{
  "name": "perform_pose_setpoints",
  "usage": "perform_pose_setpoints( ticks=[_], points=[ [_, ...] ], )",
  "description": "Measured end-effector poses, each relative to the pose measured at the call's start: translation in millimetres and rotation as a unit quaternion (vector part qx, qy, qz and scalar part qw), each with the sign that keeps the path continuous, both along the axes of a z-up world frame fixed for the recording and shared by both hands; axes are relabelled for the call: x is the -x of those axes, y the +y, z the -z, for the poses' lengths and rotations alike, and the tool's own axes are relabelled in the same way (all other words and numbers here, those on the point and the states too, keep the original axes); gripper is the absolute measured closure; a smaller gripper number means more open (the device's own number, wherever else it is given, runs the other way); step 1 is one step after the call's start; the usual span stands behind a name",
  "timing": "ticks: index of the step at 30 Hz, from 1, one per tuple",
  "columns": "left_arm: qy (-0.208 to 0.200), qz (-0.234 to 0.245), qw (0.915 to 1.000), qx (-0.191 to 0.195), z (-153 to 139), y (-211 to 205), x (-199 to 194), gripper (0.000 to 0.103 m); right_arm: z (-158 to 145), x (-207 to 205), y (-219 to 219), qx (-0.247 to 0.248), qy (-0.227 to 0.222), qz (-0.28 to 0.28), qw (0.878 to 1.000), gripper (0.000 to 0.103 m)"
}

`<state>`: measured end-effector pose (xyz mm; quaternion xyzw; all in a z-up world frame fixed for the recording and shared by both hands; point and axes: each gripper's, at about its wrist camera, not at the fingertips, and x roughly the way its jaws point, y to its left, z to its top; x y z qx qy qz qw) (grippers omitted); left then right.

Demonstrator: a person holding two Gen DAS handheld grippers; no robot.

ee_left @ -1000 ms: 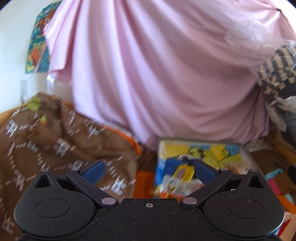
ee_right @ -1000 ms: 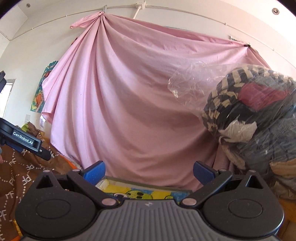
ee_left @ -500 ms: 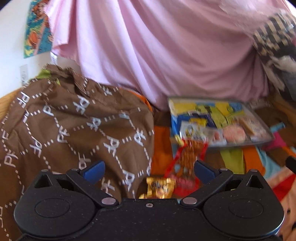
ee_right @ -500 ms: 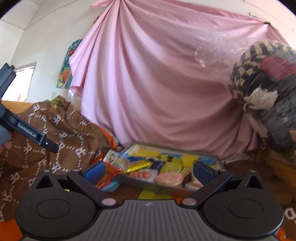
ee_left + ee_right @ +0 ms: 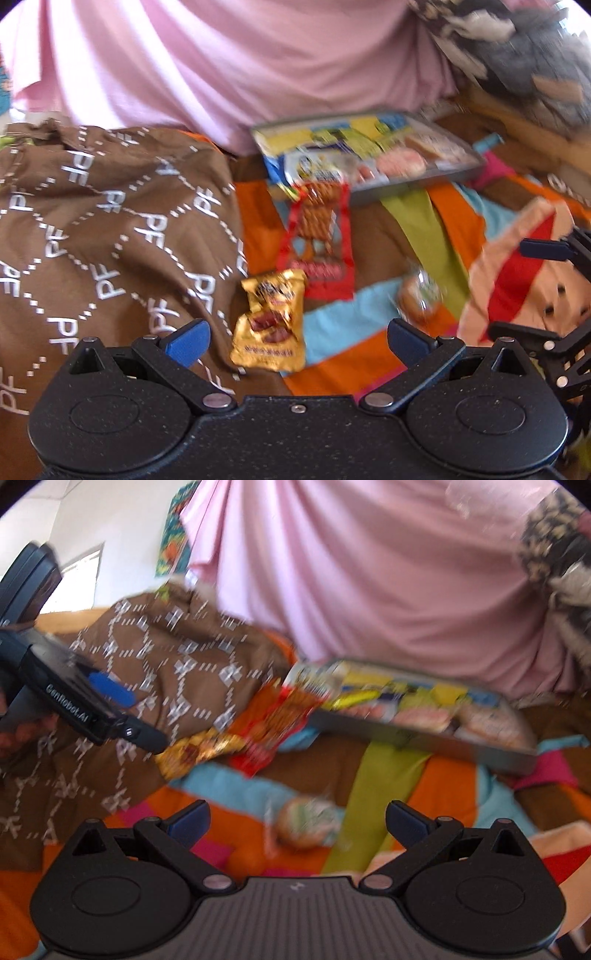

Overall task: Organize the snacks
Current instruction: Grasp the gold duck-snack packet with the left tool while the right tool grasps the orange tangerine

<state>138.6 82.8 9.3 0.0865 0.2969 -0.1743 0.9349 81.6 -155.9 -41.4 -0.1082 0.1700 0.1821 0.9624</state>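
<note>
my left gripper [image 5: 297, 338] hangs low over the bed with its blue fingers spread wide, nothing between them, pointed down at a gold snack packet [image 5: 271, 321] that lies just ahead on the patchwork quilt [image 5: 373, 343]. my right gripper [image 5: 297, 818] is likewise spread and empty, tilted toward a round wrapped snack [image 5: 308, 825] lying just before its tips. beyond the gold packet, a red pretzel bag [image 5: 319, 236] lies with its far end against the grey tray [image 5: 417, 181], which is filled with more packets, too blurred to name. a brown printed cloth [image 5: 103, 221] is heaped on the left, touching the gold packet's edge. a pink sheet [image 5: 369, 572] drapes the back wall, and a pile of clothes [image 5: 517, 48] sits at the far right.
</note>
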Motion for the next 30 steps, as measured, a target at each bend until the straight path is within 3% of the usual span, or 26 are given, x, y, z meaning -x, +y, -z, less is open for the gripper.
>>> perform_pose_setpoints(
  ticks=[4,10,21,27,30],
  points=[
    [0.02,0.024,0.9994,-0.013,10,-4,-12,0.001,12,-5,7,0.001,0.044,-0.02,0.999,0.0],
    [0.035,0.02,0.9987,-0.03,22,-6,-37,0.001,29,-19,16,-0.014,0.109,-0.029,0.993,0.0],
    [0.059,0.025,0.9955,-0.069,49,-21,-79,0.001,51,-39,23,-0.038,0.153,-0.021,0.987,0.002],
    [0.071,0.017,0.9944,-0.077,54,-25,-97,0.003,50,-42,25,-0.048,0.152,-0.023,0.987,0.016],
    [0.07,0.026,0.9942,-0.077,55,-27,-97,0.009,49,-43,25,-0.048,0.151,-0.027,0.987,0.026]
  ],
)
